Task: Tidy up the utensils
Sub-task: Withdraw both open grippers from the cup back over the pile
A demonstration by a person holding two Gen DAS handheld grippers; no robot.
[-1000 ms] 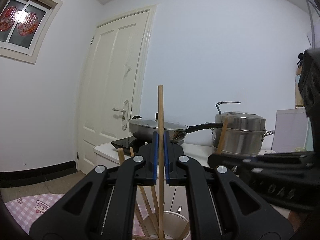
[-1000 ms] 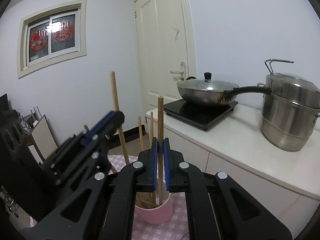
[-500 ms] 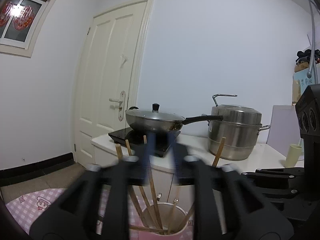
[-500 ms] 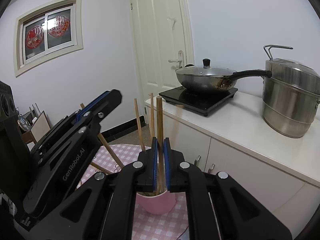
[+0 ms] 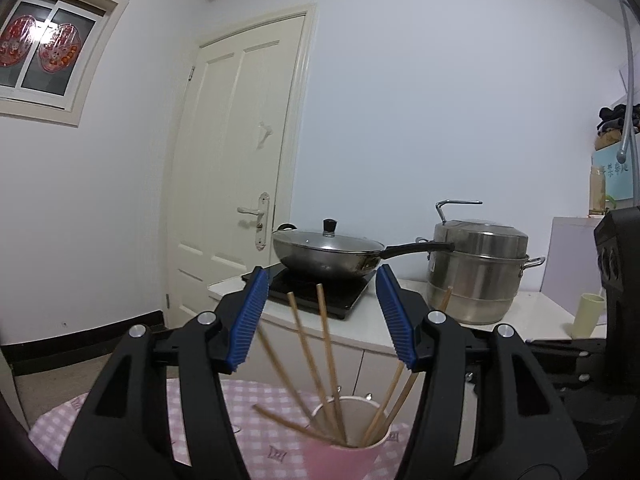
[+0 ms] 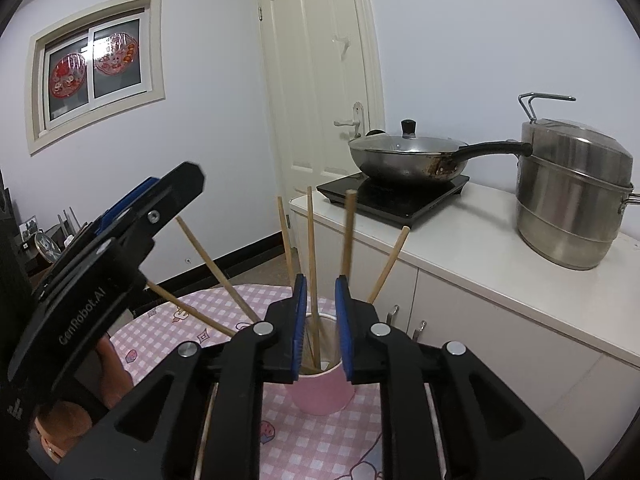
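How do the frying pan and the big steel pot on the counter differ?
The frying pan is low and wide, with one long black handle and a glass lid with a black knob; the steel pot is tall and stacked, with a wire handle on top. The frying pan sits on the black cooktop; the steel pot stands directly on the white counter. Both are lidded metal cookware.

Pale walls [image 5: 420, 100] enclose the room. A cream panelled door [image 5: 236, 168] stands at centre frame, a window [image 6: 96, 76] with red decorations at upper left, and a dark skirting board [image 5: 80, 340] along the floor at lower left.
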